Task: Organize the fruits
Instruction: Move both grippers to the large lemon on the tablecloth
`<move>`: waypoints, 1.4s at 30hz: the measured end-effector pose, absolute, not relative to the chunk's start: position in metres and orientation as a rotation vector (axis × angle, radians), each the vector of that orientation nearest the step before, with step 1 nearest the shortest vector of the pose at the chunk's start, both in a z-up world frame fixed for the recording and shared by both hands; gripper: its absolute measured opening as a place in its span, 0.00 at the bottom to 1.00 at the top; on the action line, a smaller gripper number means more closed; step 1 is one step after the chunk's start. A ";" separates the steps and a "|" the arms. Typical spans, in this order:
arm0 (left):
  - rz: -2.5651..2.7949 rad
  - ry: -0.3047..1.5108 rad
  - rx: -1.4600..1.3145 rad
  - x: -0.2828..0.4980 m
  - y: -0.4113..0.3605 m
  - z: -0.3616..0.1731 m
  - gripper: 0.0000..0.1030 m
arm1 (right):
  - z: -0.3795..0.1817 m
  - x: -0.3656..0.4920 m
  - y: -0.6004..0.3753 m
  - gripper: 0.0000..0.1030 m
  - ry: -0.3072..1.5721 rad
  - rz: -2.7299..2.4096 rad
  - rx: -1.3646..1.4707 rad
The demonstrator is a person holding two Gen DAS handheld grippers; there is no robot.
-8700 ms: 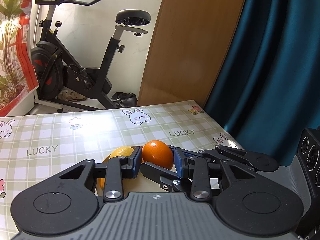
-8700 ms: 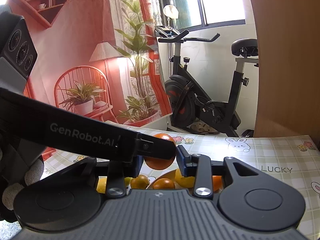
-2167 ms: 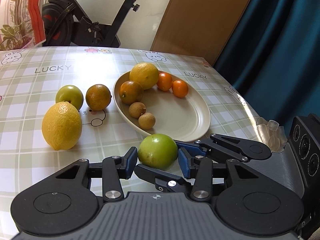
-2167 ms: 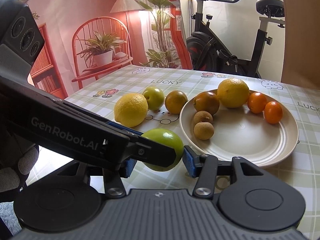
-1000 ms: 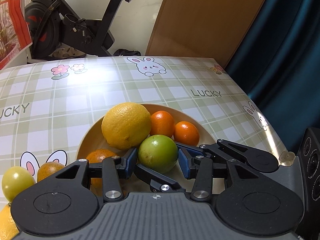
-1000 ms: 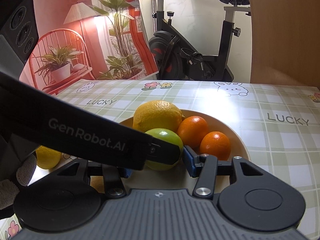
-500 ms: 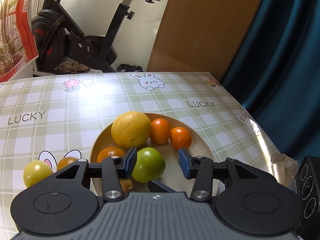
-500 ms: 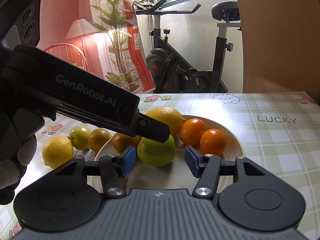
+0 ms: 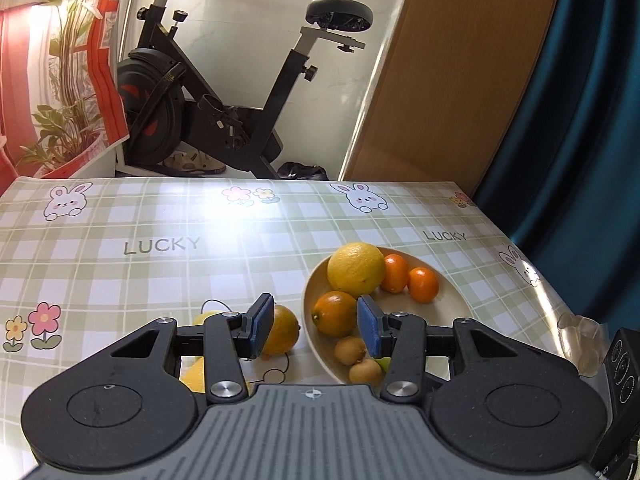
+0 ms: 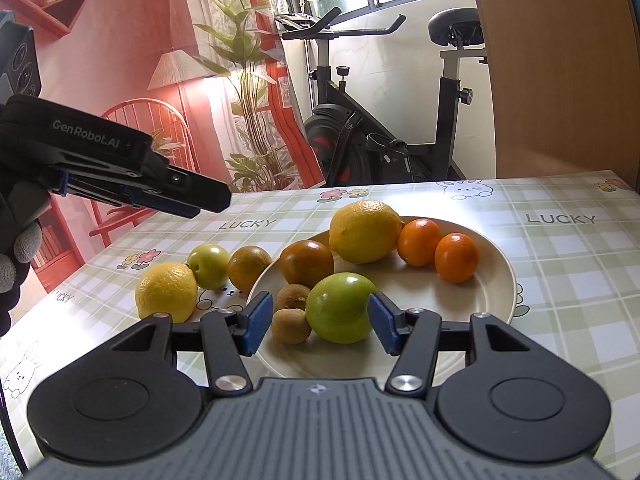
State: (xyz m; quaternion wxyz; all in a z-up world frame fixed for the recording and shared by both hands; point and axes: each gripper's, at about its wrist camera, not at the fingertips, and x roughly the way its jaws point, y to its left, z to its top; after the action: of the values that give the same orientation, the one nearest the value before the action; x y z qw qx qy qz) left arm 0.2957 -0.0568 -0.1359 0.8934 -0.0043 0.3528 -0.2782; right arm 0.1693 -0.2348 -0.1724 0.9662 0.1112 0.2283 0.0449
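Cream plate [image 10: 496, 276] (seven fruits) [image 10: 340, 307]; three fruits [image 10: 166, 297] beside.

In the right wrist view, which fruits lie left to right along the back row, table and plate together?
Lemon → small green fruit → dark orange → brownish orange → big lemon → mandarin → second mandarin.

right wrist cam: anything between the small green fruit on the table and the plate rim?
Yes. One dark orange sits on the cloth between the small green fruit and the plate rim, close beside both. Right wrist view shows it.
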 end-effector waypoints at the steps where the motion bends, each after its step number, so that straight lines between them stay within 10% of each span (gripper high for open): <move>1: -0.566 0.732 -0.016 0.297 -0.049 -0.135 0.47 | -0.172 0.168 -0.234 0.56 0.455 0.089 0.227; 42: -0.589 0.896 -0.124 0.327 0.011 -0.193 0.50 | -0.188 0.249 -0.115 0.66 0.599 0.377 0.014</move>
State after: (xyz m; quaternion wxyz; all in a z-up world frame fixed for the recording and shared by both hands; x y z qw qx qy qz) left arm 0.3274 0.0111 -0.1933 0.8577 -0.0589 0.4267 -0.2806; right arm 0.2492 -0.1154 -0.1877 0.9380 0.0069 0.2933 0.1844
